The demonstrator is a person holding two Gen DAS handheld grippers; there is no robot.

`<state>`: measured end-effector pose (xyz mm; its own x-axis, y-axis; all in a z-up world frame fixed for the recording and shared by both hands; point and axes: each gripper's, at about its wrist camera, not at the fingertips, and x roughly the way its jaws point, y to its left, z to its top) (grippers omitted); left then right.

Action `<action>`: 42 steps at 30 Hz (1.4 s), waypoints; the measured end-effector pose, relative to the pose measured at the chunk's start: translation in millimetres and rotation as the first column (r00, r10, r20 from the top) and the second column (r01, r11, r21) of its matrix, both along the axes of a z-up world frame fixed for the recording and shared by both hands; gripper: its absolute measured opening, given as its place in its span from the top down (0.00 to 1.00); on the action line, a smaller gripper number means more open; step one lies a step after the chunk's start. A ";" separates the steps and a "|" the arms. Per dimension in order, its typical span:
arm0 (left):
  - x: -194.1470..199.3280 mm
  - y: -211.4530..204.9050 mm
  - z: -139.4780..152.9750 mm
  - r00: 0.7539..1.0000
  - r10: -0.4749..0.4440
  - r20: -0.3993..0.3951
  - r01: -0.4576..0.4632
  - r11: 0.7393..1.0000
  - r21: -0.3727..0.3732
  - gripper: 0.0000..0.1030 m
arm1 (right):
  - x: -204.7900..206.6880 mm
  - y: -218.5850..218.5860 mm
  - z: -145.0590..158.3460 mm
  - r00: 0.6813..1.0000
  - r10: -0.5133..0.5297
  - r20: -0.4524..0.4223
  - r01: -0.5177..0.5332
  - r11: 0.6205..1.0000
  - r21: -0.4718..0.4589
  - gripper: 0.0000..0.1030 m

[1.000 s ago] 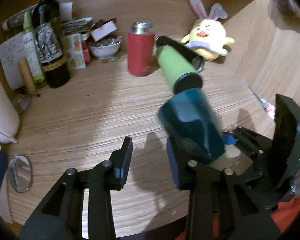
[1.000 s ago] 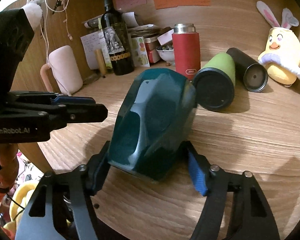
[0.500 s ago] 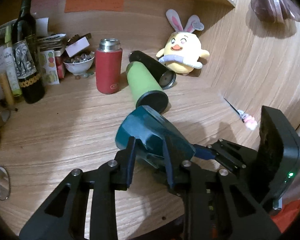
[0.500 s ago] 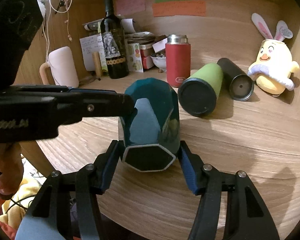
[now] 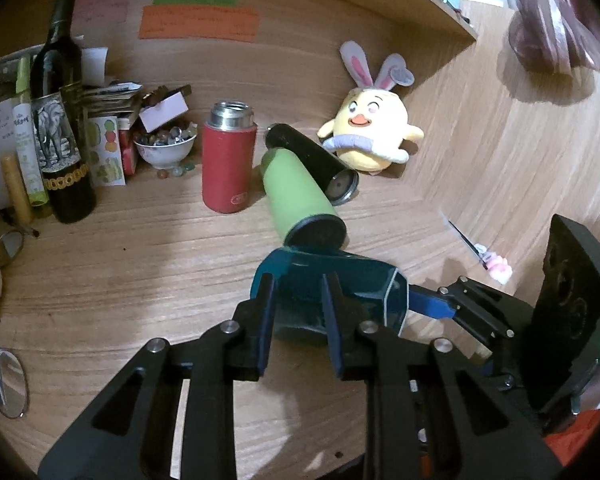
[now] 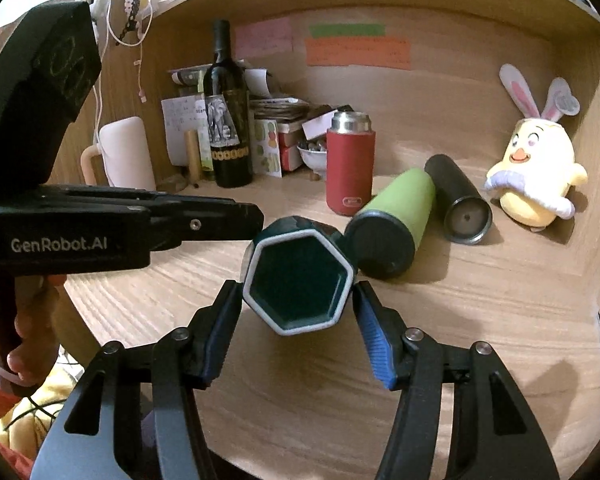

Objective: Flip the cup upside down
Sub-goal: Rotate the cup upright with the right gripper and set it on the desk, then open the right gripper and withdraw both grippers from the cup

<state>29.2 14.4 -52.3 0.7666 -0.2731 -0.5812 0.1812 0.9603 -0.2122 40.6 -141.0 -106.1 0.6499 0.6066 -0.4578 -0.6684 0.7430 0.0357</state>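
The dark teal faceted cup lies on its side above the wooden desk, its hexagonal white-rimmed end facing the right wrist camera. My left gripper reaches it from the side, its fingers closed around the cup's body. My right gripper straddles the cup's hexagonal end; its blue pads stand slightly off the cup's sides, jaws apart.
A green tumbler and a black tumbler lie just behind the cup. A red flask, wine bottle, bowl of beads and plush chick stand further back. Wooden walls close the right side.
The cup has been turned from upright-tilted to lying on its side. The left gripper moved in and closed on it. The right gripper's pads have loosened off the cup.
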 end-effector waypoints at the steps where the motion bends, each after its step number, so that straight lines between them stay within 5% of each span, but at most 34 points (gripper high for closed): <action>1: 2.4 3.3 0.1 1.000 0.006 -0.002 -0.006 1.000 -0.009 0.78 | 2.1 1.8 1.3 1.000 0.000 0.000 0.000 1.000 0.003 0.47; 13: 22.4 21.5 -8.8 1.000 0.010 -0.024 -0.012 0.997 -0.070 0.79 | 27.8 28.5 7.4 1.000 0.018 -0.002 -0.018 1.000 -0.005 0.50; 24: 23.4 22.5 -14.9 0.999 0.026 -0.037 -0.028 0.998 -0.056 0.79 | 30.7 25.7 4.7 0.999 0.012 -0.036 -0.012 1.000 -0.011 0.51; 30: 0.9 18.2 3.5 0.998 0.057 0.022 -0.057 0.998 -0.011 0.79 | 21.1 -1.1 22.6 1.000 -0.017 -0.010 0.018 0.999 0.042 0.51; 35: -30.2 10.1 27.3 0.986 0.115 0.122 -0.120 0.992 0.029 0.56 | 4.0 -26.9 43.8 0.998 -0.048 0.035 0.044 0.995 0.093 0.48; 42: -77.6 -1.0 58.2 0.949 0.182 0.256 -0.195 0.980 0.025 0.33 | -32.0 -66.3 73.4 0.983 -0.126 0.130 0.103 0.980 0.170 0.20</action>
<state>-48.4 13.3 5.8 0.9244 -0.0850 -0.3718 0.0369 0.9902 -0.1346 8.6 -207.3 -32.7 0.7697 0.5834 -0.2592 -0.5864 0.8066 0.0740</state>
